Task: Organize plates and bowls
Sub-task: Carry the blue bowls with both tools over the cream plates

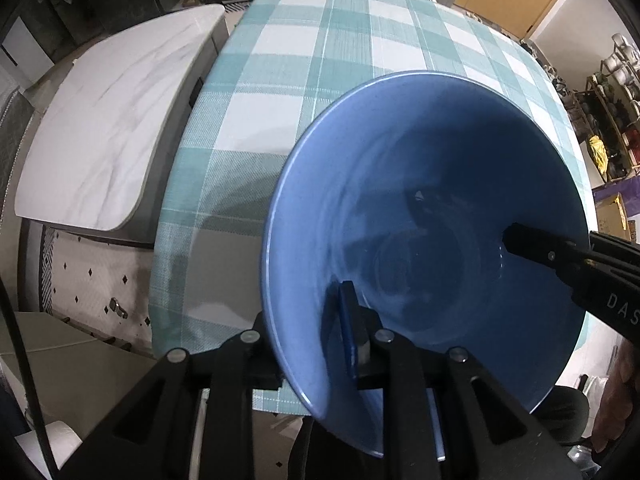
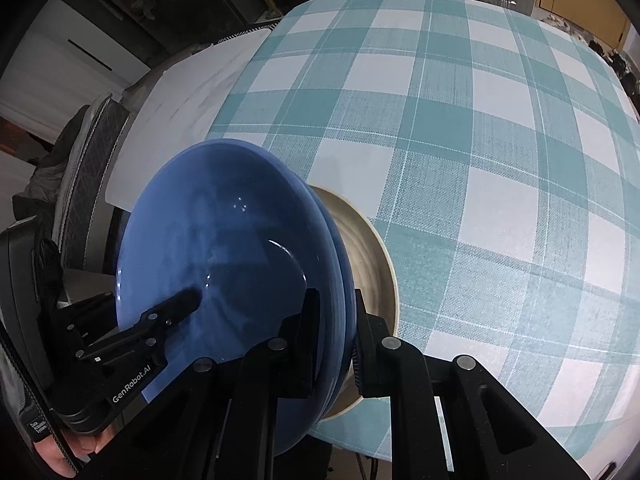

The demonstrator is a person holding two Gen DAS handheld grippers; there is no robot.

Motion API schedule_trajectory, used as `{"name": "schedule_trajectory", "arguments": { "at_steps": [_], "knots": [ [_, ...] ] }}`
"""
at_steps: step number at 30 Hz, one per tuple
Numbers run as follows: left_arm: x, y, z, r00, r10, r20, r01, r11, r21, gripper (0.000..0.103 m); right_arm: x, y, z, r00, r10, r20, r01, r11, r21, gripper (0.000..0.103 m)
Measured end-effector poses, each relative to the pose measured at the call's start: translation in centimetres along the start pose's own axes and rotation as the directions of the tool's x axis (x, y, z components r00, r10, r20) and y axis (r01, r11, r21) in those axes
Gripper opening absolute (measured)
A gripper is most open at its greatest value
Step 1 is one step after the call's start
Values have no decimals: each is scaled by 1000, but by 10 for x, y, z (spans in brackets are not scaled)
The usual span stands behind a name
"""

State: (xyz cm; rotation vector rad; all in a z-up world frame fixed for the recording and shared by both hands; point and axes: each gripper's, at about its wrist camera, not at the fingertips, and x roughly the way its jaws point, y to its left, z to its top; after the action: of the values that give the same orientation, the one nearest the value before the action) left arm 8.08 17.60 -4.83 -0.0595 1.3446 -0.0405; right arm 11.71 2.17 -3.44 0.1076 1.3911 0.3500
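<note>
A blue bowl fills the left wrist view, held tilted above the near edge of the checked table. My left gripper is shut on its near rim, one finger inside and one outside. My right gripper is shut on the opposite rim of the blue bowl; its inner finger shows inside the bowl. In the right wrist view the bowl looks like two stacked blue bowls. A beige plate sits right behind them, under the rim; I cannot tell if it touches.
The teal and white checked tablecloth covers the table ahead. A white marble side table stands to the left. Shelves with kettles and pots stand at the far right. Cabinets line the back wall.
</note>
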Motion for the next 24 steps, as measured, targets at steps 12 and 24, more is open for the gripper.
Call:
{"name": "schedule_trajectory", "arguments": {
  "at_steps": [12,24],
  "knots": [
    [1,-3,-3,1000,16,21,-17,1000,11,20,0,0,-2,1000,-10,14,10,1000,-7,13],
    [5,-1,-5,1000,8,14,-9,1000,9,22,-1,5,-5,1000,-27,10,27,999,-35,14]
  ]
}}
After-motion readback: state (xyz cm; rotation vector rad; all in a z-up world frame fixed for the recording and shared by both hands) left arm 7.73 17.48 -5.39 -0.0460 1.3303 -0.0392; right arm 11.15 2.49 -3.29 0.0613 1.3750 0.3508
